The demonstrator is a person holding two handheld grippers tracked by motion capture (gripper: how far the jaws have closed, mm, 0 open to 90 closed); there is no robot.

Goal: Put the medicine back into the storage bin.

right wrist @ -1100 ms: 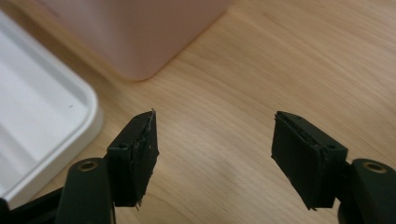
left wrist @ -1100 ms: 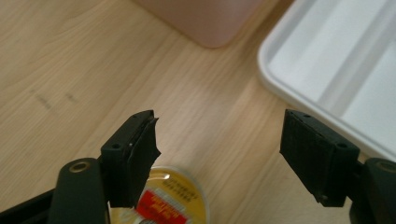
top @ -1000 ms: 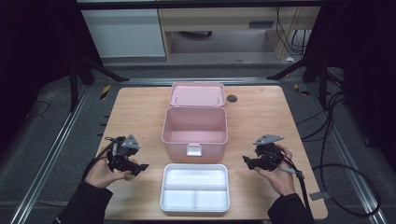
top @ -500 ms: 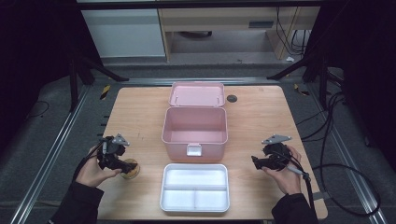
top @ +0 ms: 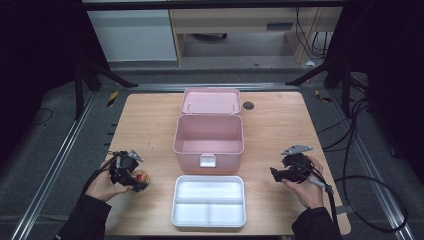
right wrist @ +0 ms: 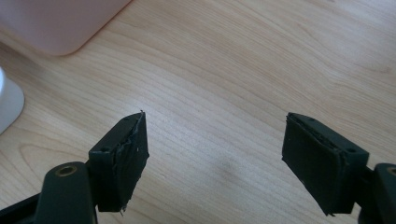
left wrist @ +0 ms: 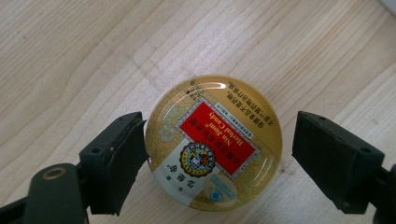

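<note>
A round gold candy tin (left wrist: 214, 142) with a red label lies flat on the wooden table (top: 145, 130), at the front left in the high view (top: 141, 177). My left gripper (left wrist: 217, 151) is open right above it, one jaw touching the tin's left edge and the other standing a little off its right edge. From above, that left gripper (top: 134, 181) covers part of the tin. My right gripper (right wrist: 215, 154) is open over bare wood at the front right (top: 280, 175), with nothing between its jaws.
An open pink box (top: 208, 141) with its lid (top: 210, 101) folded back stands mid-table. A white divided tray (top: 209, 201) lies at the front edge between my hands. A small dark disc (top: 248, 105) sits at the back right.
My left gripper has dropped toward the front left and now straddles the candy tin. My right gripper has drifted slightly to the right and nearer the front edge.
</note>
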